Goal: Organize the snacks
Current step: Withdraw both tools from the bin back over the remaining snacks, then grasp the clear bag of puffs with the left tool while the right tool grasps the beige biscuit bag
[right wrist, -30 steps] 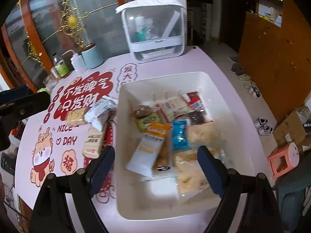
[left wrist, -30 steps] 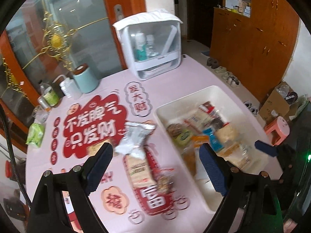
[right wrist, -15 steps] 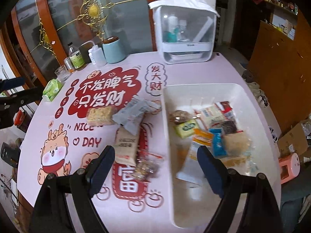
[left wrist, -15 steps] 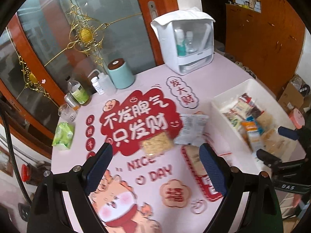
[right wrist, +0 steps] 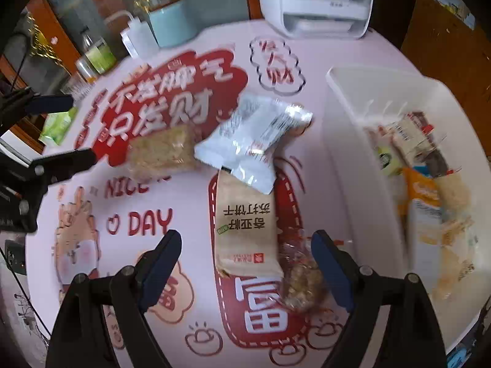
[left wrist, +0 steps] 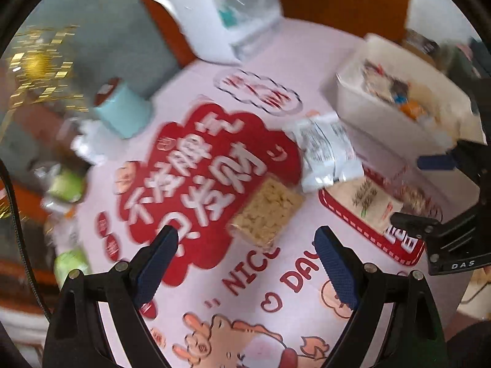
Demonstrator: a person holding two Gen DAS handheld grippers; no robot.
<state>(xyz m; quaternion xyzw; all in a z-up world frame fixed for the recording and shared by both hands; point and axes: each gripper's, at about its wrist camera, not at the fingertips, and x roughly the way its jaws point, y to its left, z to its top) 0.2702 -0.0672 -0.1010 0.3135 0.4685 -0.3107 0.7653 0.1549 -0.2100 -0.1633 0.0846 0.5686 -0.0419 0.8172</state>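
Several snacks lie on the pink printed tablecloth: a clear pack of yellow crisped rice (left wrist: 265,211) (right wrist: 162,151), a silver-white packet (left wrist: 326,150) (right wrist: 254,136), a beige cracker pack (right wrist: 245,233) (left wrist: 365,201) and a clear pack of brown nut brittle (right wrist: 302,279). A white bin (right wrist: 340,128) (left wrist: 377,113) on the right holds several snacks. My left gripper (left wrist: 245,263) is open and empty, just short of the rice pack. My right gripper (right wrist: 245,263) is open and empty, low over the beige pack and the brittle.
A white lidded organizer box (right wrist: 319,3) stands at the table's far edge. A teal canister (right wrist: 172,23), a white pump bottle (right wrist: 138,36), small bottles (right wrist: 98,55) and a green tissue pack (right wrist: 58,125) line the far left. Wooden cabinets stand behind.
Both grippers have dropped and swung left, away from the bin and toward the loose snacks on the tablecloth. Both stayed open and empty. The snacks have not moved.
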